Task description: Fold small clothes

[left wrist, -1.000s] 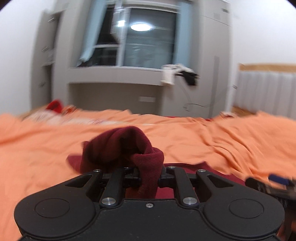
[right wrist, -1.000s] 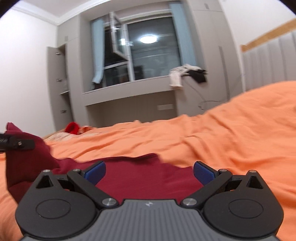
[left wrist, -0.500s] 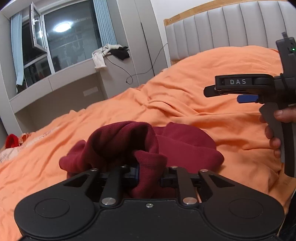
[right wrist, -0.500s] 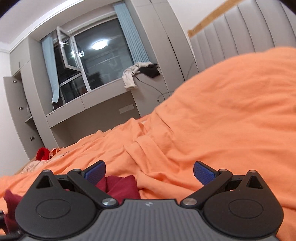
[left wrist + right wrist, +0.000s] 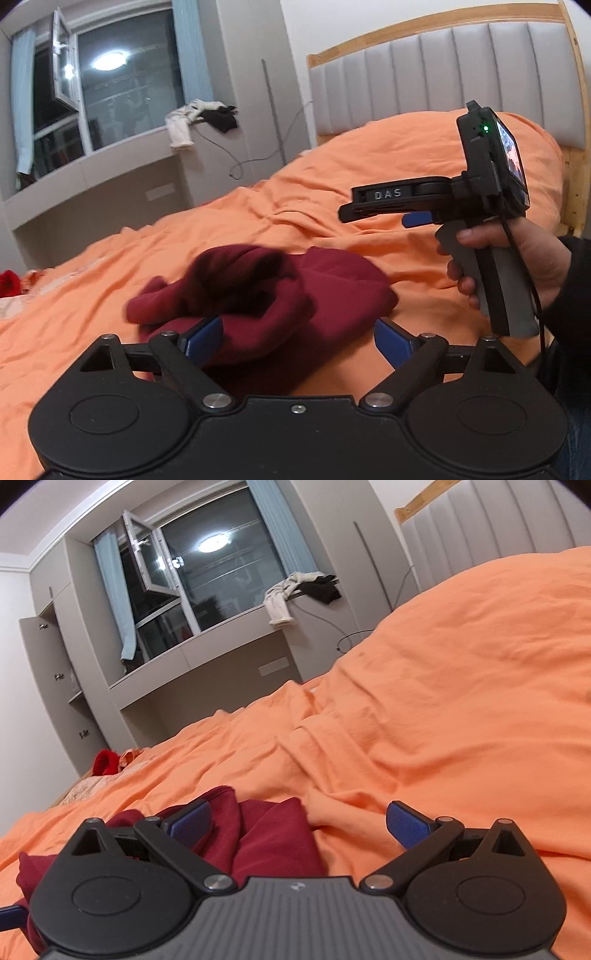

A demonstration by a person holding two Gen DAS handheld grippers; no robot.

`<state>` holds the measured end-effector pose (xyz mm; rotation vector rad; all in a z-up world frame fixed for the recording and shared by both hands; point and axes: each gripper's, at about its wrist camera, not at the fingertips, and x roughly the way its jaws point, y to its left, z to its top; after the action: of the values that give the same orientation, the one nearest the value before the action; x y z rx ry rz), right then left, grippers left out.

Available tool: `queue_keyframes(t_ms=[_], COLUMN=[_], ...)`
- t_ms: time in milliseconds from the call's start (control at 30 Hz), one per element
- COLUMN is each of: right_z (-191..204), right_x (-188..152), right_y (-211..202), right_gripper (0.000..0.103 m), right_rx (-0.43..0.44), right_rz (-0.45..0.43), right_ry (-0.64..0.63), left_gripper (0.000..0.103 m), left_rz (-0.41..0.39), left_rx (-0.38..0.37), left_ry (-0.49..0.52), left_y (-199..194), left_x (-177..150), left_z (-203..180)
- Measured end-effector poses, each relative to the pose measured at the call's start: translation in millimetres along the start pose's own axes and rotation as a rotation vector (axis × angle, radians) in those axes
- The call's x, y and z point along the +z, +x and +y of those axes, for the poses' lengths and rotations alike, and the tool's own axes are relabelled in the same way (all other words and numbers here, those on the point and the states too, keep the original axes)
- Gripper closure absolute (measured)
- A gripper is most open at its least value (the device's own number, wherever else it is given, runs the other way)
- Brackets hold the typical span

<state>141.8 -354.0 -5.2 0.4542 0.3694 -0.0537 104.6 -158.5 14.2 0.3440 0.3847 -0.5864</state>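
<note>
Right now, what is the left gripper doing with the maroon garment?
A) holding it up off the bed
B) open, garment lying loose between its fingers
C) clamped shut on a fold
B: the left gripper has its jaws spread, the maroon garment bunched on the orange bedspread.

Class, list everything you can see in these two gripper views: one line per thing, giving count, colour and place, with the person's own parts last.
garment: one, dark red, crumpled on the bedspread ahead of both grippers
bedspread: one, orange, covering the bed
headboard: one, grey padded with a wood frame, behind the bed
window: one, dark glass, pane swung open, far wall
curtains: pale blue, beside the window
clothes: white and black, draped on the window ledge
red item: one, far edge of the bed
left gripper: black, blue pads, open over the garment
right gripper: black, blue pads, open
hand: one, holding the right gripper's handle
</note>
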Motion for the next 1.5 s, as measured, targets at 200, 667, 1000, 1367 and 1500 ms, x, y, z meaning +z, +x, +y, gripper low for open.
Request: queue_keyframes(t_ms=[200, 667, 1000, 1367, 1500], right_z=[23.0, 133.3, 202.6, 158.9, 117.7], right_x=[0.7, -8.6, -6.0, 10.1, 18.1], right_y=[-10.6, -33.1, 8.1, 20.3, 15.0], right_gripper=[0.000, 0.000, 0.008, 0.081, 0.084], right_rx=[0.201, 0.440, 0.465, 0.488, 0.458], right_rz=[-0.034, -0.045, 0.229, 0.300, 0.266], right_ry=[-0.054, -0.483, -0.687, -0.476, -0.333], left_gripper=[0.005, 0.005, 0.002, 0.002, 0.002], left_rz=[-0.002, -0.044, -0.099, -0.122, -0.114], left_rx=[0.119, 0.103, 0.167, 0.171, 0.173], left_ry=[-0.066, -0.081, -0.128, -0.129, -0.129], left_y=[-24.3, -8.8, -22.5, -24.0, -20.9], left_x=[-16.5, -58.5, -64.8, -64.6, -65.4], left_z=[29.3, 66.1, 77.1, 75.4, 74.9])
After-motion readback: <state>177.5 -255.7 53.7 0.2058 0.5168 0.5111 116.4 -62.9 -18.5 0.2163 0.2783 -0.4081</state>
